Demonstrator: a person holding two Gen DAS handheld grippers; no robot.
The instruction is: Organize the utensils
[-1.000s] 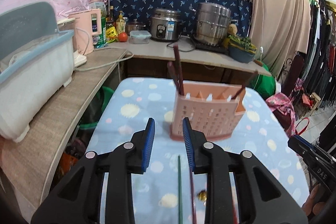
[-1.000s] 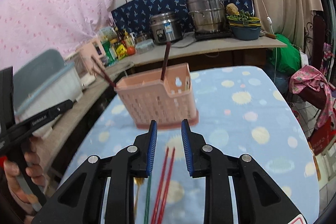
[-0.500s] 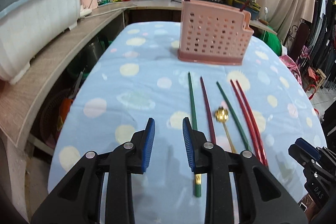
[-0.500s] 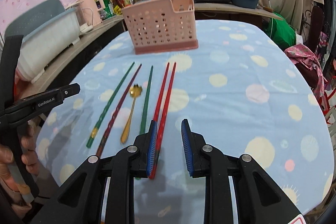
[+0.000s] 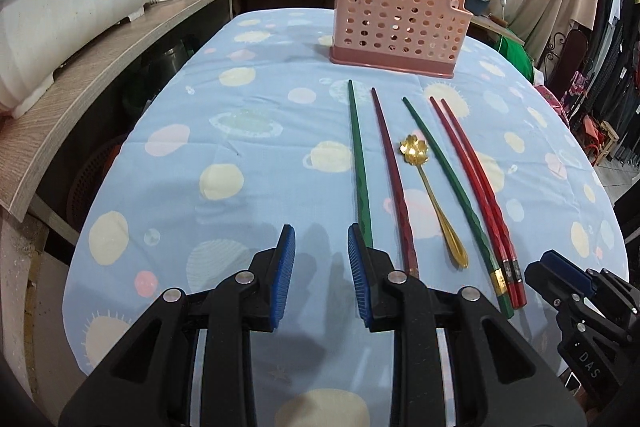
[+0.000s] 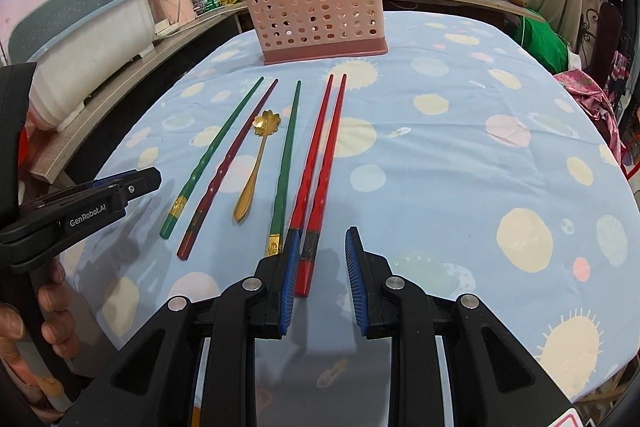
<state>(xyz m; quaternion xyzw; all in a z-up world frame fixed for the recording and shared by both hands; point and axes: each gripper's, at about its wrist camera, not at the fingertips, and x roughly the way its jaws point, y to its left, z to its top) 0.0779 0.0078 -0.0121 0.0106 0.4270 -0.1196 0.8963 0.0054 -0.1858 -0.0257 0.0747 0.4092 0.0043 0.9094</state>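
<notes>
One hand (image 6: 24, 323) shows only at right wrist

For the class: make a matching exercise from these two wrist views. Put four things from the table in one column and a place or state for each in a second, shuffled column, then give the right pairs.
Column one:
1. pink perforated plastic utensil basket
2. gold spoon with a flower-shaped bowl
3. pair of bright red chopsticks
4. left gripper

Column two:
A. lying side by side at the right end of the row
B. jaws apart, nothing between them
C. standing upright at the far end of the table
D. lying between a dark red chopstick and a green one

Pairs: 1-C, 2-D, 3-A, 4-B
</notes>
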